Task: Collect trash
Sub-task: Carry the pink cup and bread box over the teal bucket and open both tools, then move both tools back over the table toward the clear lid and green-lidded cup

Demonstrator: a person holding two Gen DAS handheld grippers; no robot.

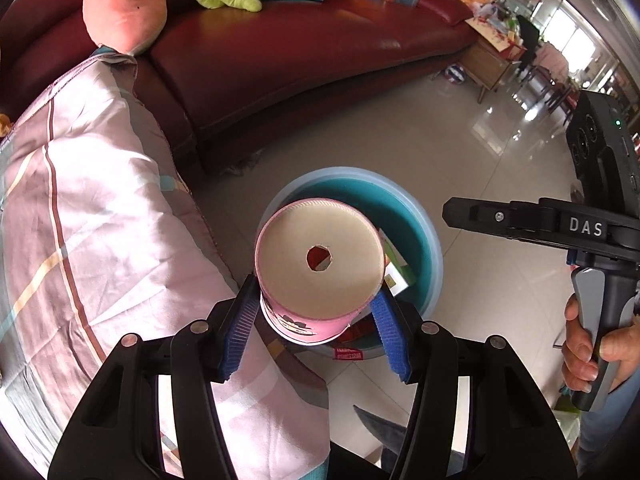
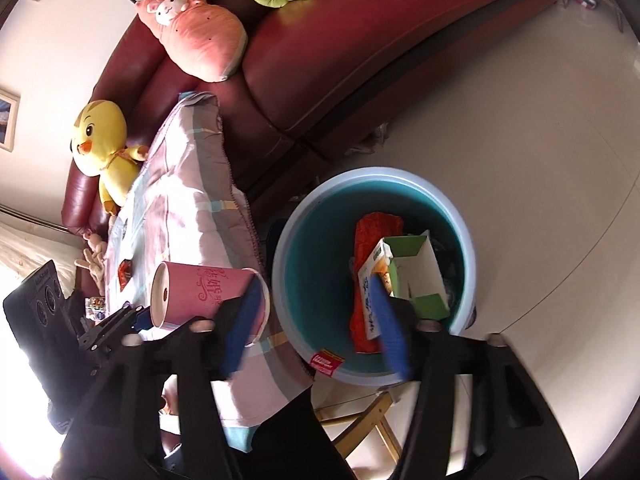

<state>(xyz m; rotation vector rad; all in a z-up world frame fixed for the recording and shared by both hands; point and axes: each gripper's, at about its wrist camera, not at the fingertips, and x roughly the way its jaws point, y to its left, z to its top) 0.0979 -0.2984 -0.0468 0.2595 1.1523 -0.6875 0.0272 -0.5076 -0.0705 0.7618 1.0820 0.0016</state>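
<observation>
**Pink cup held over the bin**

The left hand-held gripper [image 1: 316,316] was clamped on a pink paper cup [image 1: 318,268], its holed base facing away, just before the blue bin [image 1: 434,248]. The right hand-held gripper [image 2: 316,328] stood apart, empty, above that bin, where a green carton [image 2: 416,276] and red wrapper [image 2: 376,224] lay.

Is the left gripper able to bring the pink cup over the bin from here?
Probably yes. The left gripper holds the pink cup right beside the bin, and the bin's open top shows nothing blocking it.
</observation>
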